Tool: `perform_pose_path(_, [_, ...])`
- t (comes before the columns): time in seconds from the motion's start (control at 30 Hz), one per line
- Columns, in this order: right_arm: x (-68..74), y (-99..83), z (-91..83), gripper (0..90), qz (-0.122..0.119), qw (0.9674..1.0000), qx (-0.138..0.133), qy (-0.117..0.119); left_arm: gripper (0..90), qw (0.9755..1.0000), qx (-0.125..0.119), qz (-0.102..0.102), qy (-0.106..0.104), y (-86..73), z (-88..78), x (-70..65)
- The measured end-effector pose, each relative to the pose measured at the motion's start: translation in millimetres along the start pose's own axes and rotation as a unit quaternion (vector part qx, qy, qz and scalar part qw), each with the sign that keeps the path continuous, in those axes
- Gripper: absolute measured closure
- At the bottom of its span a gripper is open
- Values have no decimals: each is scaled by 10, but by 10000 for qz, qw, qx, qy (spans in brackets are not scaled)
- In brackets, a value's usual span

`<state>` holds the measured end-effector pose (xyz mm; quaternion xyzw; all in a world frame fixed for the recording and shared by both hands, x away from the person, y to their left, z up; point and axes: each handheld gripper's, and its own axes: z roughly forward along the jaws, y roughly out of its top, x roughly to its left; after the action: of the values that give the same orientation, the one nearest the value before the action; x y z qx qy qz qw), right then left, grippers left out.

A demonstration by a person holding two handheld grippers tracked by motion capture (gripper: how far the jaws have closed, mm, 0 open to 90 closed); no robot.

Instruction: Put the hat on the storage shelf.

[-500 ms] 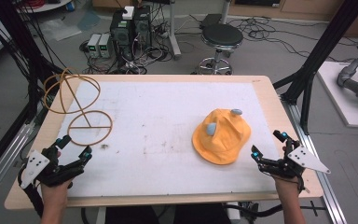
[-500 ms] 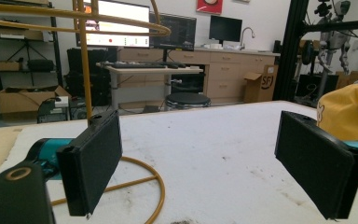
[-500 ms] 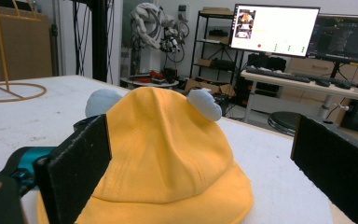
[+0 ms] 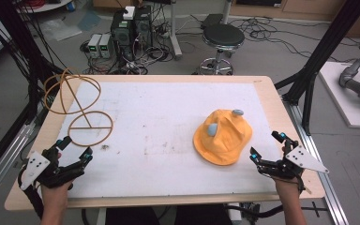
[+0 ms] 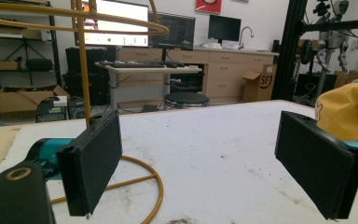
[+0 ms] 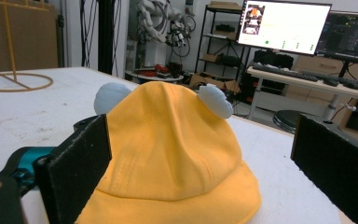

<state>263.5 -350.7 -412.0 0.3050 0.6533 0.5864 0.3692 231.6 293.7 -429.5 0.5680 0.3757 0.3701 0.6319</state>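
A yellow bucket hat with two pale blue ears lies on the right half of the white mat; it looms large just ahead of the jaws in the right gripper view. My right gripper rests open at the table's front right, just right of the hat's brim, nothing between its jaws. A yellow wire hat stand with a ring base stands at the left. My left gripper sits open just in front of that ring base, holding nothing.
The wooden table edge borders the mat. Black frame posts rise at both sides. Behind the table are a stool, computer boxes and floor cables. Open mat lies between the stand and the hat.
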Motion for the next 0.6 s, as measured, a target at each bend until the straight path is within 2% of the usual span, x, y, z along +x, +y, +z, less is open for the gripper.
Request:
perform_pose_path(0.3, [19,31,63,45,-13,10000,-6,47,151,10000,35,-3,15,-10,-16,13])
perform_pose_path(0.37, [31,52,129,45,-17,9999,10,103,151,10000,43,-13,27,-15,-19,15])
perform_pose_path(0.6, [48,60,278,53,-205,9990,317,225,151,10000,35,-43,50,-15,-36,34])
